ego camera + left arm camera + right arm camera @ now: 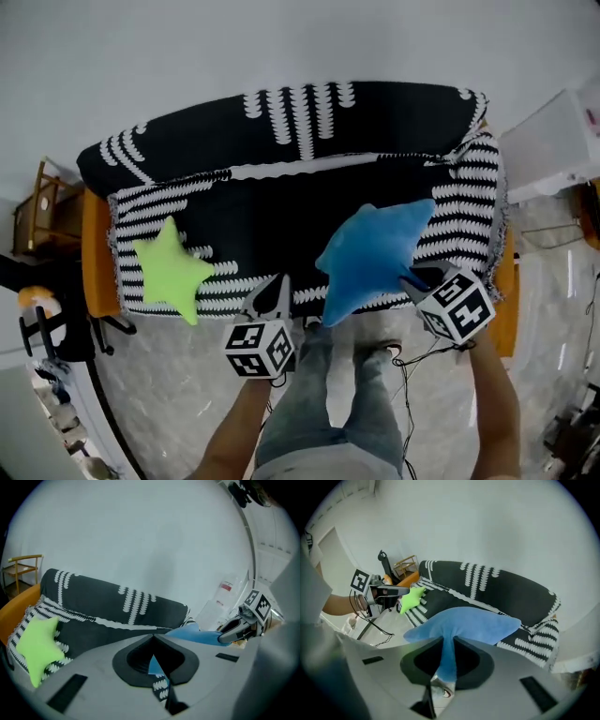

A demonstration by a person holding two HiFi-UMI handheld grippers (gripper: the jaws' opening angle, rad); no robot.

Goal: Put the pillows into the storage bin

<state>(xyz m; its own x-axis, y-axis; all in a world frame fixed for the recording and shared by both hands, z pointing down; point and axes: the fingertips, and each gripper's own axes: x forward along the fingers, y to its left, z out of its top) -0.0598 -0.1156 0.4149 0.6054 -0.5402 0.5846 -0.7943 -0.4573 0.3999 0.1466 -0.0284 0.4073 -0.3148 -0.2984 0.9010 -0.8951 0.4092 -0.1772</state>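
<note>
your right gripper [412, 279] pinches one arm of the blue pillow [370, 258], and your closed, empty left gripper [275, 294] is nearer the green pillow [171, 267] at the frame's left.

Both the blue pillow [370, 262] and green pillow [172, 267] look softly plush (sofa cover [281, 211]: matt woven cloth).
</note>
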